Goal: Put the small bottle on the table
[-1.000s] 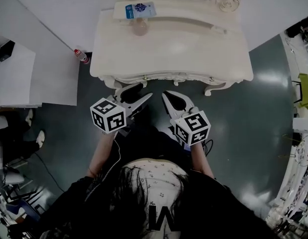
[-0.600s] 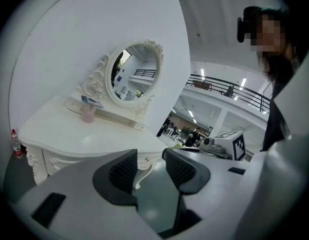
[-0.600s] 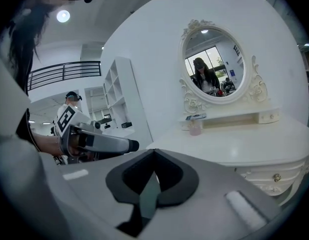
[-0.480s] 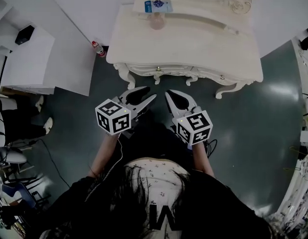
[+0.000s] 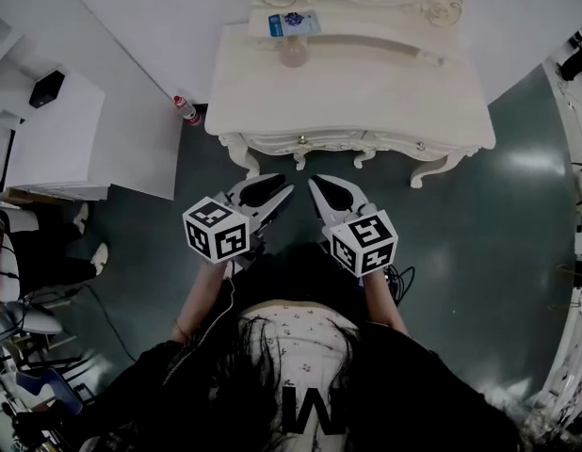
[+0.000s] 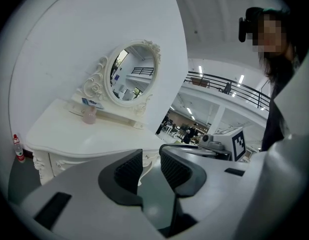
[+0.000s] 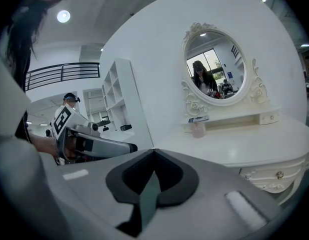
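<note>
A small pale pink bottle (image 5: 293,55) stands at the back of the white dressing table (image 5: 366,102), just in front of the mirror shelf; it also shows as the bottle (image 6: 89,115) and the bottle (image 7: 197,129) in the gripper views. Both grippers hover over the dark floor, short of the table's front edge. My left gripper (image 5: 280,188) (image 6: 151,154) has just been closing; a narrow gap is left and nothing is between the jaws. My right gripper (image 5: 313,183) (image 7: 153,151) is shut and empty.
A blue-and-white box (image 5: 293,24) lies on the shelf under the oval mirror (image 6: 132,73). A red-capped bottle (image 5: 185,111) stands on the floor by the table's left leg. White shelving (image 5: 84,130) stands at the left, bearing a black object (image 5: 48,88).
The left gripper's jaws have narrowed from wide apart to a slim gap. The head view has shifted a little; both grippers remain just short of the table's front edge.
</note>
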Tool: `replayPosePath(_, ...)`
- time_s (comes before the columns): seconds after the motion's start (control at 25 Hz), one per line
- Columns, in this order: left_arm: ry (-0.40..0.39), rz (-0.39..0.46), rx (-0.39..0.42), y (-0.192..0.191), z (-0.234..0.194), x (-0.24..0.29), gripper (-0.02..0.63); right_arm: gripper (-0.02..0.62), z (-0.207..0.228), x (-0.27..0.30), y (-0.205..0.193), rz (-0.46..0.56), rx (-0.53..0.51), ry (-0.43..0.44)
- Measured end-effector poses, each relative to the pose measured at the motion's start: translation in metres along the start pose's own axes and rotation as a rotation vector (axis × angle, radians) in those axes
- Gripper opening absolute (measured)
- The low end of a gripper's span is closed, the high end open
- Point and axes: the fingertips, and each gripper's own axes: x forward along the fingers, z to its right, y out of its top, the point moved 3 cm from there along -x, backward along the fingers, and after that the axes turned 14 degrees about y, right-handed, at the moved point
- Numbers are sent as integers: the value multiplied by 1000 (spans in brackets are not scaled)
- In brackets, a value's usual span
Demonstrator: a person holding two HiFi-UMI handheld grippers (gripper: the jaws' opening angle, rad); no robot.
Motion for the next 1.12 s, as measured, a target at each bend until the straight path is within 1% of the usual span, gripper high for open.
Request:
replayPosePath(0.24,-21,0,7,10,-22,-24,101,9,-21,21,5,7,0,-23)
replayPosePath(0.6,-49,-22,-4,4,-59,-64,97,9,-63,57,-4,5,6,-42)
replayPosePath(0.88,-84,-25,-5,-4,-74,-85,97,9,-86,76,-8,-7,-19,-63)
replayPosePath(1.12,-97,-28,3,-7,-82,-95,97,9,-95,85,-9,-13,-31,-78)
